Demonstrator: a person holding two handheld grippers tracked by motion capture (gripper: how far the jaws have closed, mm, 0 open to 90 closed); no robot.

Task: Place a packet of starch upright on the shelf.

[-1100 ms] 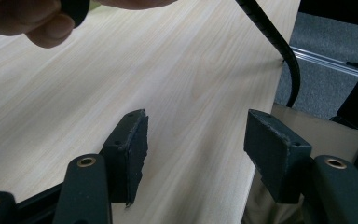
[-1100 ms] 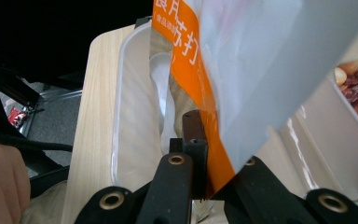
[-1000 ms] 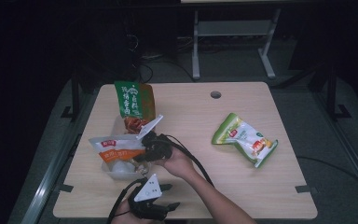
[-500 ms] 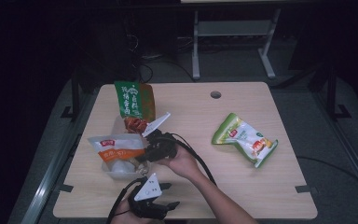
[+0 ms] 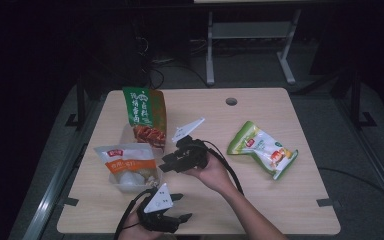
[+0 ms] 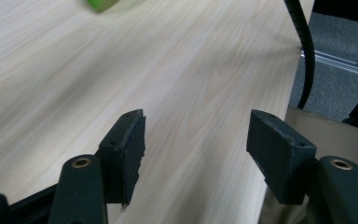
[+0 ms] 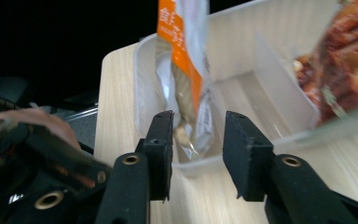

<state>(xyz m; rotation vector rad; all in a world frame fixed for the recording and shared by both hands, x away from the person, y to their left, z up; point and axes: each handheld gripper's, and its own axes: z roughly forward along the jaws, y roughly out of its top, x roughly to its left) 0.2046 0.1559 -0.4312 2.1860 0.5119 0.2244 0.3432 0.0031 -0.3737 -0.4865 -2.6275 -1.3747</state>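
High view: dim overall. The worktop [image 5: 280, 200] is the one lit surface, under soft light from above; the surrounding floor and far background fall into near black. Shadows on the wood are faint and short. No glare, and the picture is slightly soft and grainy.

Left gripper view: brighter and even, with wood grain sharp in the middle distance. A green object [image 6: 100, 3] at the far edge is blurred. The black pads [image 6: 126, 149] close to the lens are slightly soft.

Right gripper view: the clear plastic tray [image 7: 279, 46] is bright, almost washed out. The orange-and-white packet [image 7: 186, 60] and the red packet [image 7: 349, 51] are smeared by motion blur. The left background is black.
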